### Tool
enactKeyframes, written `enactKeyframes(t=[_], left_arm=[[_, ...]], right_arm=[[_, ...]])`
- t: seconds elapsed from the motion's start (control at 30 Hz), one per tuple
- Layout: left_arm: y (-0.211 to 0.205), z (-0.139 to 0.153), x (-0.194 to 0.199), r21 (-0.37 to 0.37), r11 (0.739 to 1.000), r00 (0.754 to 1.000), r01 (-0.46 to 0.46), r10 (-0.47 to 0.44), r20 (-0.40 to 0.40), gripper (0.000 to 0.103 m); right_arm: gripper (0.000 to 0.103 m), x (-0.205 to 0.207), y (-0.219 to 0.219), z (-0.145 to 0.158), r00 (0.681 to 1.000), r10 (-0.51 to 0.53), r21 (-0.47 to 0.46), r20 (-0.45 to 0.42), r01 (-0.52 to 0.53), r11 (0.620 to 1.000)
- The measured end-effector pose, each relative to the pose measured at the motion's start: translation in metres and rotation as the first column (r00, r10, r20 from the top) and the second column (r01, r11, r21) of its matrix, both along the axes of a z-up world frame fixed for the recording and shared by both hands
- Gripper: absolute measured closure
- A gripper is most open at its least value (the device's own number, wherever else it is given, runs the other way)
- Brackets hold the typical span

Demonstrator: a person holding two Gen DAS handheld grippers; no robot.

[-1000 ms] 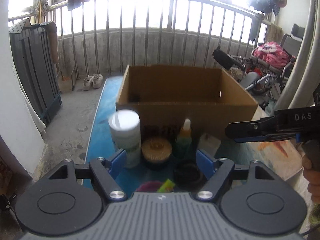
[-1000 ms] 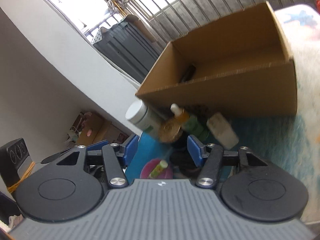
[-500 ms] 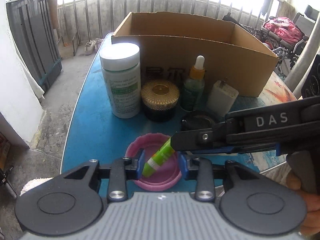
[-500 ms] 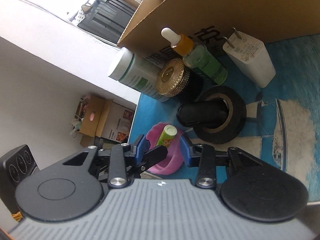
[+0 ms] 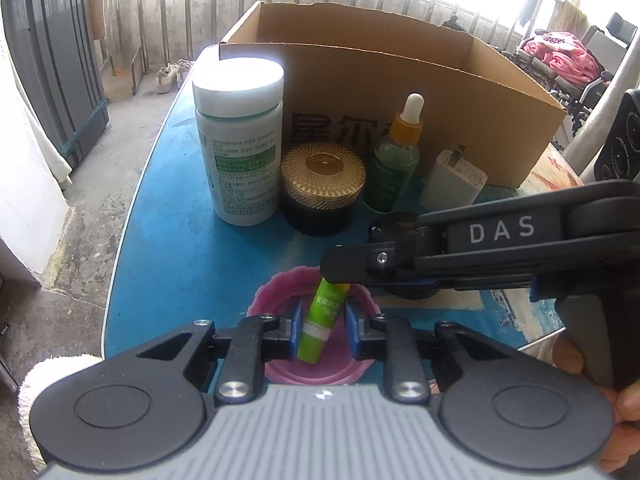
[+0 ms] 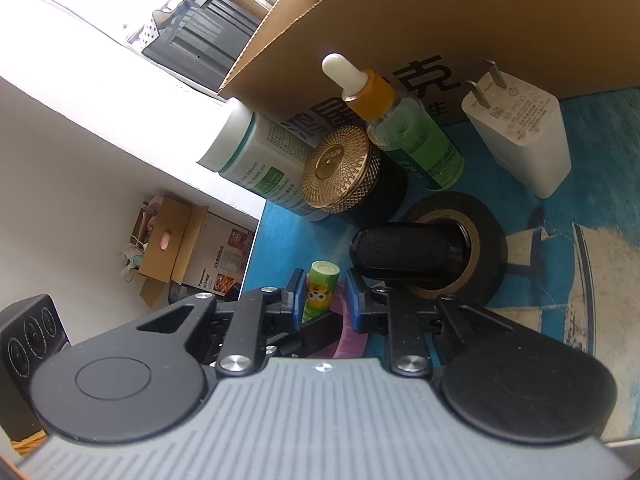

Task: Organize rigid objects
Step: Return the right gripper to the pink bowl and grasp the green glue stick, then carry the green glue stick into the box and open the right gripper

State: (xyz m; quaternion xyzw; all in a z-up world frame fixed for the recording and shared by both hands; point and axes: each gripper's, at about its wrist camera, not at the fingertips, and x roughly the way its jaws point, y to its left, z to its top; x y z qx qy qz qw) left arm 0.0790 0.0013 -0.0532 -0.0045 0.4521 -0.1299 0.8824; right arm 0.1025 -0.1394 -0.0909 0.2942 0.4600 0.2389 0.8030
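A green tube (image 5: 322, 320) (image 6: 320, 292) lies tilted in a pink lid (image 5: 272, 296) (image 6: 352, 340) on the blue table's near side. My left gripper (image 5: 323, 326) straddles the tube's lower half, its jaws closing with the blue pads against the tube. My right gripper (image 6: 322, 300) reaches in from the right (image 5: 336, 276) over the tube's upper end. Its jaws are closing too, with the tube between them. An open cardboard box (image 5: 400, 80) stands behind.
A white bottle (image 5: 240, 152), a gold-lidded jar (image 5: 322, 188), a dropper bottle (image 5: 396, 164) and a white charger (image 5: 454, 180) stand in a row before the box. A black tape roll (image 6: 492, 240) holds a black object (image 6: 400, 252). The table's edge (image 5: 120, 280) runs left.
Both grippers came down onto the pink lid, and their jaws narrowed from wide open to close around the green tube. The right gripper slid in from the right.
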Motion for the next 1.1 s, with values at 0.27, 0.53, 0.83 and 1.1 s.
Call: enactKeyframes(t=[0.27, 0.53, 0.83, 1.1], left_arm=[[-0.005, 0.008, -0.009, 0.009, 1.0, 0.999, 0.009, -0.009, 0.048, 0.087], [-0.011, 0.027, -0.023, 0.021, 1.0, 0.993, 0.016, -0.018, 0.117, 0.087], [-0.025, 0.087, -0.01, 0.024, 0.998, 0.969, 0.055, -0.059, 0.242, 0.087], [-0.04, 0.137, 0.088, -0.045, 0.999, 0.986, 0.009, -0.002, 0.169, 0.087]], right_arm=[[0.088, -0.003, 0.007, 0.007, 0.999, 0.021, -0.005, 0.05, -0.021, 1.0], [0.086, -0.013, -0.002, 0.023, 0.996, 0.025, 0.034, 0.08, -0.028, 0.999], [0.085, 0.003, -0.018, 0.092, 0.977, 0.026, 0.023, 0.211, -0.031, 0.999], [0.085, 0.109, -0.038, 0.143, 0.988, 0.066, 0.006, 0.137, -0.067, 0.998]])
